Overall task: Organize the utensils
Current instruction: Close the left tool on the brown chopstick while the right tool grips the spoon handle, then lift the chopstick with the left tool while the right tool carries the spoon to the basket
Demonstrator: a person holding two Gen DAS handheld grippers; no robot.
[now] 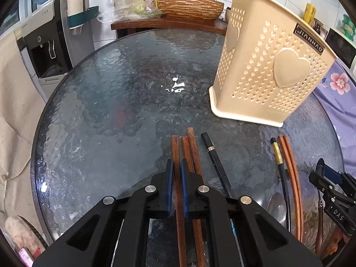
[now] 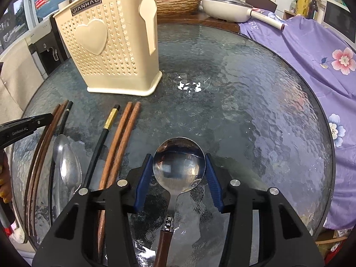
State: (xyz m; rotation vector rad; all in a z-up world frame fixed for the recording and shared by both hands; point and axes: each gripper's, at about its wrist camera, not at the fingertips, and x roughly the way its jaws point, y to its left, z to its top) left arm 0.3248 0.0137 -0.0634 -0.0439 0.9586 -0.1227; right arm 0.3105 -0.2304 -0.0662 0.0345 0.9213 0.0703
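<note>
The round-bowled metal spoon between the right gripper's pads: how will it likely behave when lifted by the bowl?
The spoon looks polished, so the right gripper pads may slip on its curved rim. Its wooden handle extends back past the grip, so it will probably droop or pivot. It looks rigid and should not bend.

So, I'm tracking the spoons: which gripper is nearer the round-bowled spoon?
Right. The right gripper straddles the round-bowled spoon; the left gripper is shut on a brown chopstick, well aside.
</note>
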